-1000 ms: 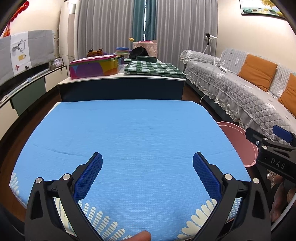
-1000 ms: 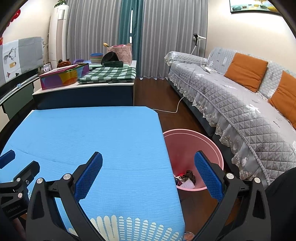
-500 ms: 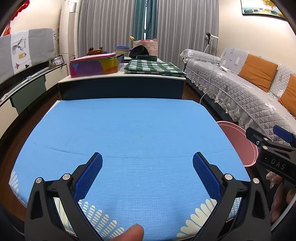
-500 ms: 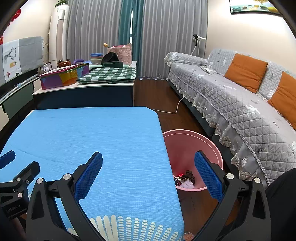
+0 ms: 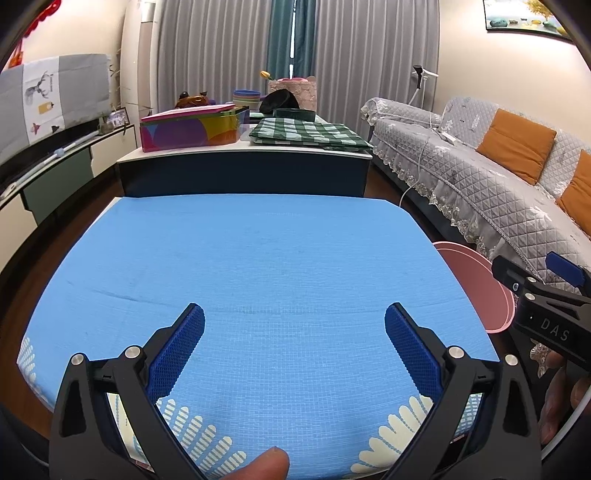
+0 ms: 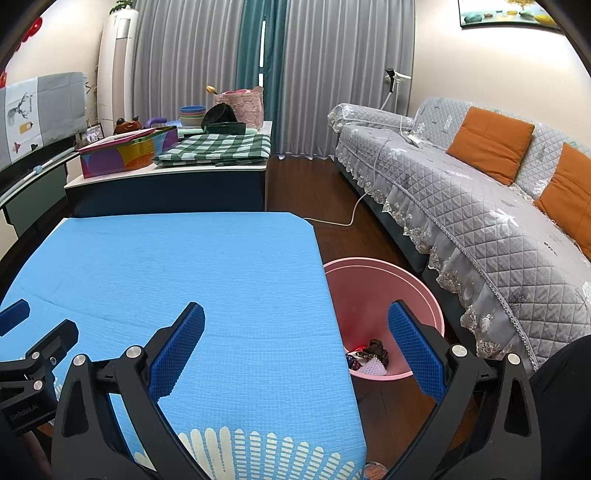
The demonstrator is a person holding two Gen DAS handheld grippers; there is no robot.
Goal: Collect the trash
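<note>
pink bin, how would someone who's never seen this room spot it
Find the blue table in front of the grey sofa. The pink bin stands on the floor between them, by the table's right edge. It is the only round pink tub there, with trash at its bottom.

This is a home living room, and the long sofa with its quilted grey cover, lace trim and orange cushions shows it most plainly. Across the wooden floor from the sofa stands a low table under a blue cloth, with a pink bin on the floor between the two. Beyond the sofa's far end hang floor-length grey and teal curtains; a framed picture hangs above the sofa, and a tall white air conditioner stands in the corner farthest from it.
</note>
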